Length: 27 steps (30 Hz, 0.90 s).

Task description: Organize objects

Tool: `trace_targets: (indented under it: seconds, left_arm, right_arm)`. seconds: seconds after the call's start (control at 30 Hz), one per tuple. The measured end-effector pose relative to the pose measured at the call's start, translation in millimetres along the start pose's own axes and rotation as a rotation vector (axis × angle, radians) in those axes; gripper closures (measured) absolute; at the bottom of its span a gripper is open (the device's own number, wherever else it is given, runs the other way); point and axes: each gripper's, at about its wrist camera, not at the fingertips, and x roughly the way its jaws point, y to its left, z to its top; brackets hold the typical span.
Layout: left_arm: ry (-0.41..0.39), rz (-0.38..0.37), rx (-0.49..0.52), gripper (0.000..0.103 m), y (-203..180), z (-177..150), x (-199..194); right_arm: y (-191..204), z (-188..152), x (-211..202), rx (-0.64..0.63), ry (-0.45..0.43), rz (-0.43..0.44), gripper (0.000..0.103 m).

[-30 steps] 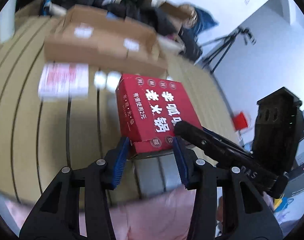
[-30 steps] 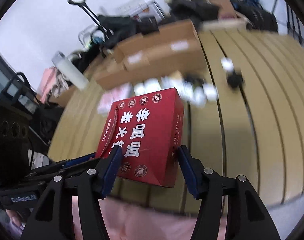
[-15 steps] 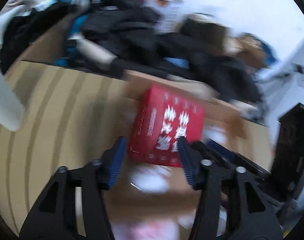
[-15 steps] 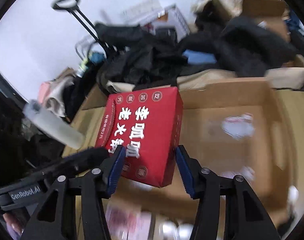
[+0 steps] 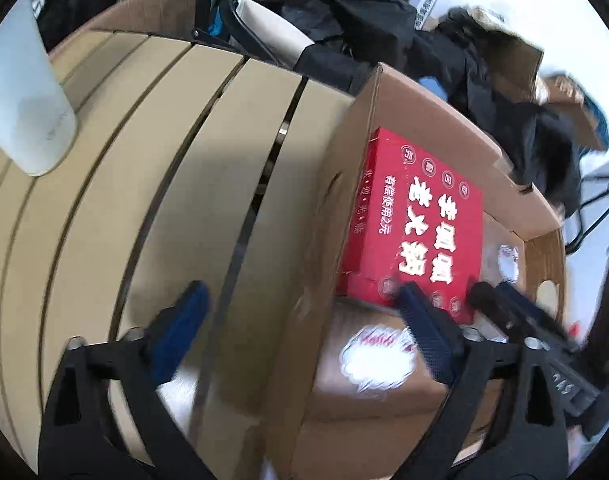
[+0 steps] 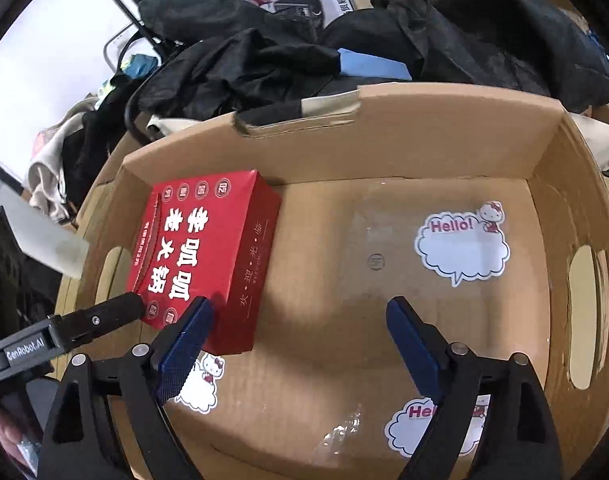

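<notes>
Carried a second ago between both grippers above the slatted table, the red box (image 5: 420, 220) now lies flat inside the cardboard carton (image 5: 516, 196), and both pairs of jaws are opening away from it.

Left wrist view: the left gripper (image 5: 304, 332) stands spread wide, with one blue pad out over the table (image 5: 152, 184) at about 8 o'clock and the other at the box's near edge at about 4 o'clock. Nothing is pinched between them; the carton's near wall runs through the gap. A pale cylinder (image 5: 24, 92) stands at 10 o'clock.

Right wrist view: the right gripper (image 6: 300, 344) is likewise letting go, its left pad just beside the box's near corner, its right pad over bare carton floor. The box sits in the carton's corner at about 9 o'clock, against the side wall, with Hello stickers (image 6: 462, 248) scattered at 3 and 5 o'clock.

The box looks like stiff, light printed card with a smooth, possibly slick finish. Judging by its width, it is best taken across its short sides or by two grippers at opposite edges, without crushing the panels.
</notes>
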Motion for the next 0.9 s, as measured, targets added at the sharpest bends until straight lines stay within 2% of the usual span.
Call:
trace_targets:
  seconds: [0.03, 0.1, 0.13, 0.17, 0.2, 0.23, 0.3, 0.47, 0.57, 0.67, 0.73, 0.8, 0.9]
  left_arm:
    - [-0.013, -0.020, -0.001, 0.000, 0.1, -4.3, -0.4]
    - [0.029, -0.037, -0.039, 0.002, 4.6, -10.5, -2.7]
    - [0.046, -0.054, -0.063, 0.002, 7.3, -8.7, -7.7]
    - [0.037, -0.094, -0.081, 0.002, 8.0, -13.7, -19.5]
    - [0.013, -0.113, -0.069, 0.002, 4.7, -18.9, -35.8]
    - [-0.009, -0.109, -0.040, 0.002, -0.1, -20.3, -50.0]
    - [-0.088, -0.064, 0.079, 0.000, -17.5, -33.4, -93.9]
    - [-0.235, 0.066, 0.300, 0.000, -39.5, -82.1, -183.9]
    - [-0.281, 0.040, 0.354, 0.000, -32.4, -129.2, -230.7]
    - [-0.273, 0.043, 0.353, 0.000, -18.6, -176.7, -262.6]
    - [-0.313, 0.006, 0.350, 0.000, -7.3, -215.0, -283.6]
    - [-0.357, 0.025, 0.316, 0.000, 8.6, -259.5, -294.2]
    - [-0.322, 0.039, 0.258, 0.000, 26.7, -314.3, -292.8]
  right_arm:
    - [2.4, -1.8, -0.6, -0.030, -0.011, -0.003, 0.012]
    - [1.7, -3.1, -4.2, -0.054, -0.034, 0.054, 0.012]
    - [-0.8, -3.3, -8.3, -0.048, -0.039, 0.026, 0.012]
    - [-1.8, -3.9, -15.3, -0.053, -0.052, -0.026, 0.012]
    - [-1.7, -6.2, -32.0, -0.065, -0.085, -0.040, 0.012]
    - [-2.4, -8.3, -48.4, -0.065, -0.106, -0.021, 0.012]
    - [-3.3, -12.8, -81.0, -0.060, -0.126, -0.004, 0.012]
    - [-0.7, -52.5, -171.9, -0.108, -0.133, -0.058, 0.012]
    - [1.5, -104.4, -225.0, -0.154, -0.148, -0.070, 0.012]
    - [6.2, -162.3, -269.5, -0.193, -0.172, -0.083, 0.012]
    - [7.4, -205.9, -296.6, -0.202, -0.204, -0.063, 0.012]
    - [4.2, -249.2, -310.1, -0.153, -0.225, -0.044, 0.012]
    - [4.4, -327.9, -320.0, -0.066, -0.226, 0.019, 0.012]
